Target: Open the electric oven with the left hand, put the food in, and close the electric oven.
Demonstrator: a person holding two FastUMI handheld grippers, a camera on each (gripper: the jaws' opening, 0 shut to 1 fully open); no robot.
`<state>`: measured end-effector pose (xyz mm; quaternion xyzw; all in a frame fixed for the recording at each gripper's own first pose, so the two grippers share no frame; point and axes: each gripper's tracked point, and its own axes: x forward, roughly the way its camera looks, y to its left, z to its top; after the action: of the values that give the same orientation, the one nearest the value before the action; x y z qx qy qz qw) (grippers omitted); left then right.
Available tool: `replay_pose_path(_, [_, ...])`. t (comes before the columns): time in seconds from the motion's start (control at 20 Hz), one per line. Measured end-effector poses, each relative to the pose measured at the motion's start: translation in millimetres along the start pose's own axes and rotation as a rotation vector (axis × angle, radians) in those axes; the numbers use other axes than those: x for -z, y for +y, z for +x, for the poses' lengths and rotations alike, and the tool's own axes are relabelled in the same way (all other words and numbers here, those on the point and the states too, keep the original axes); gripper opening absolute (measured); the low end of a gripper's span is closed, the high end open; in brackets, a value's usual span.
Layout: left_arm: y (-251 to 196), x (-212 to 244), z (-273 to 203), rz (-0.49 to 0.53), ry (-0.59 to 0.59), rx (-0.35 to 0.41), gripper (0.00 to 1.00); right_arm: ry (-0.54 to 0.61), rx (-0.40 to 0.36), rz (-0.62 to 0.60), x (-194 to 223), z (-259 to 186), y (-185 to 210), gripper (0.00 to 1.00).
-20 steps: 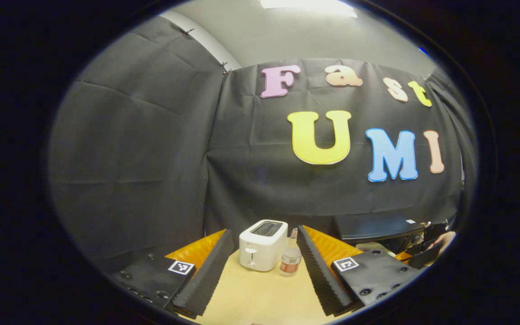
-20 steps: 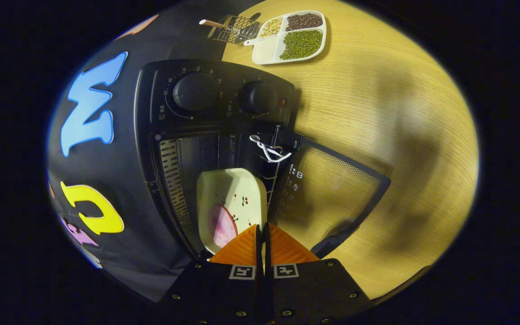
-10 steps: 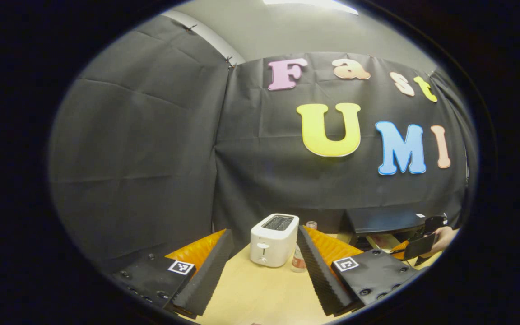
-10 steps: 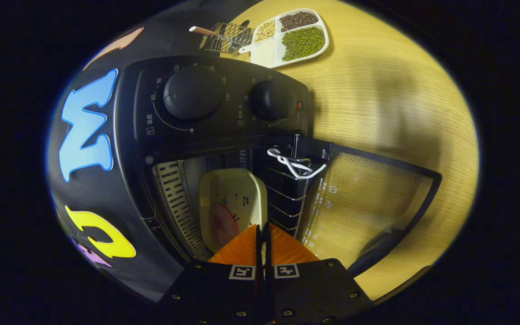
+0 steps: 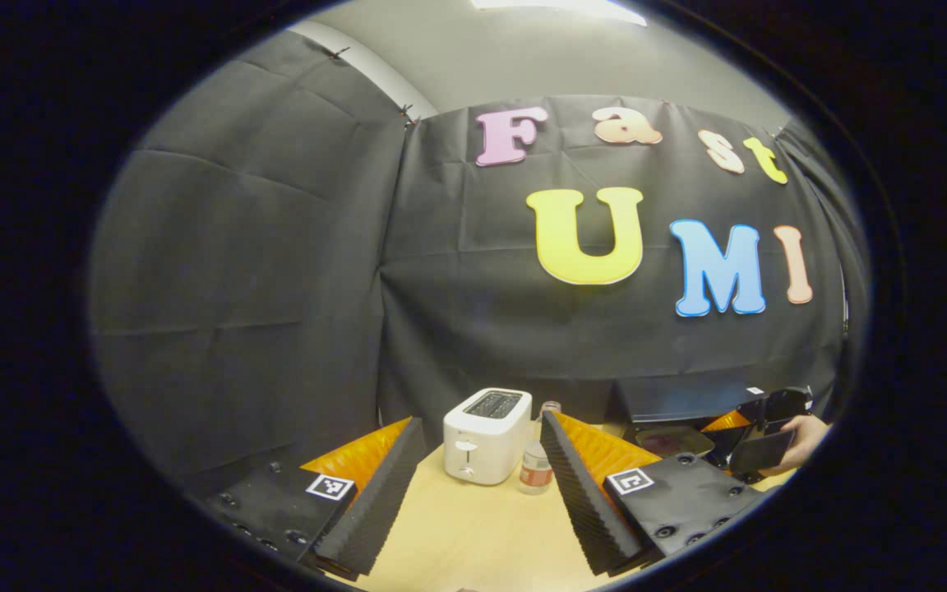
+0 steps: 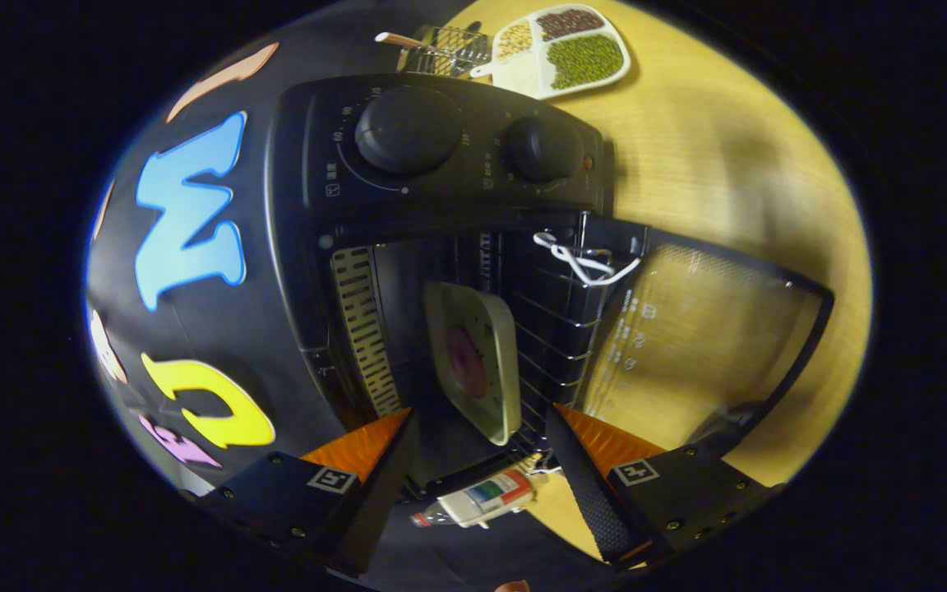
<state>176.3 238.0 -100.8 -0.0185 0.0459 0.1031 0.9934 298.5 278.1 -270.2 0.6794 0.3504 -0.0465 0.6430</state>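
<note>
Inside the oven (image 6: 441, 271), on the wire rack (image 6: 552, 329), the plate (image 6: 473, 358) with its pink food sits just in front of the right tongs (image 6: 480, 460), whose fingers stand wide apart and hold nothing. The door (image 6: 712, 345) hangs fully open toward the worktop (image 6: 728, 164). The step in hand looks to be backing the right tongs straight out along the rack line, so neither finger catches the plate's near rim or the door edge. The left tongs (image 5: 473, 485) wait wide and empty over the worktop near the toaster (image 5: 486, 436) and a small bottle (image 5: 533, 473), well left of the oven; they should then come under the door's handle, probably the dark bar at its outer edge, and swing it up evenly until it seats.
</note>
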Motion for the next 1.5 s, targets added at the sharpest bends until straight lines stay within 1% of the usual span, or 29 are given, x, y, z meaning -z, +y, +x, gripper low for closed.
replay_pose_path(0.25, [-42,3,-10,-0.011,0.006,0.063,0.96,0.064,-0.001,-0.135,7,-37,-7,0.97])
replay_pose_path(0.3, [-54,4,-13,-0.013,0.012,0.082,0.91,0.069,-0.007,-0.169,6,-46,-7,0.97])
replay_pose_path(0.35, [-63,7,-16,-0.011,0.015,0.098,0.96,0.071,-0.014,-0.207,5,-56,-6,0.97])
replay_pose_path(0.4, [-73,8,-19,-0.007,0.021,0.115,0.96,0.072,-0.021,-0.25,3,-66,-7,0.97])
replay_pose_path(0.45, [-84,13,-22,-0.002,0.029,0.13,1.0,0.074,-0.029,-0.295,1,-76,-8,0.97])
replay_pose_path(0.55, [-103,21,-30,-0.005,0.05,0.161,1.0,0.08,-0.047,-0.377,-1,-96,-8,0.97])
replay_pose_path(0.6, [-112,25,-34,-0.012,0.063,0.178,0.96,0.079,-0.052,-0.415,-4,-105,-9,0.97])
replay_pose_path(0.65, [-122,30,-39,-0.017,0.072,0.195,1.0,0.069,-0.06,-0.453,-8,-115,-9,0.97])
replay_pose_path(0.7, [-131,34,-44,-0.015,0.08,0.211,1.0,0.055,-0.07,-0.493,-11,-126,-8,0.97])
replay_pose_path(0.75, [-139,40,-48,-0.006,0.09,0.226,0.96,0.027,-0.079,-0.533,-18,-137,-6,0.98])
replay_pose_path(0.8, [-147,45,-53,0.003,0.097,0.241,1.0,-0.007,-0.089,-0.577,-25,-148,-5,0.97])
replay_pose_path(0.95, [-174,60,-64,0.009,0.128,0.29,1.0,-0.082,-0.109,-0.728,-39,-187,-1,0.97])
replay_pose_path(1.0, [-184,66,-67,0.007,0.145,0.308,0.96,-0.109,-0.118,-0.777,-45,-199,1,0.97])
replay_pose_path(1.1, [-203,85,-71,0.016,0.184,0.342,0.96,-0.163,-0.121,-0.866,-55,-223,1,0.98])
replay_pose_path(1.15, [-212,94,-72,0.026,0.205,0.36,0.98,-0.191,-0.122,-0.908,-61,-234,2,0.97])
replay_pose_path(1.2, [-220,104,-74,0.038,0.224,0.376,1.0,-0.224,-0.116,-0.951,-68,-244,1,0.97])
replay_pose_path(1.25, [-228,112,-74,0.047,0.247,0.393,0.96,-0.253,-0.112,-0.995,-75,-253,1,0.97])
replay_pose_path(1.35, [-245,133,-77,0.055,0.291,0.426,0.96,-0.318,-0.087,-1.082,-88,-270,-1,0.97])
replay_pose_path(1.4, [-253,143,-79,0.054,0.314,0.44,1.0,-0.346,-0.074,-1.12,-95,-278,-2,0.97])
replay_pose_path(1.45, [-259,153,-80,0.053,0.338,0.454,0.96,-0.373,-0.063,-1.158,-98,-287,-2,0.98])
replay_pose_path(1.5, [-266,165,-82,0.053,0.364,0.467,0.96,-0.404,-0.058,-1.197,-101,-297,2,0.98])
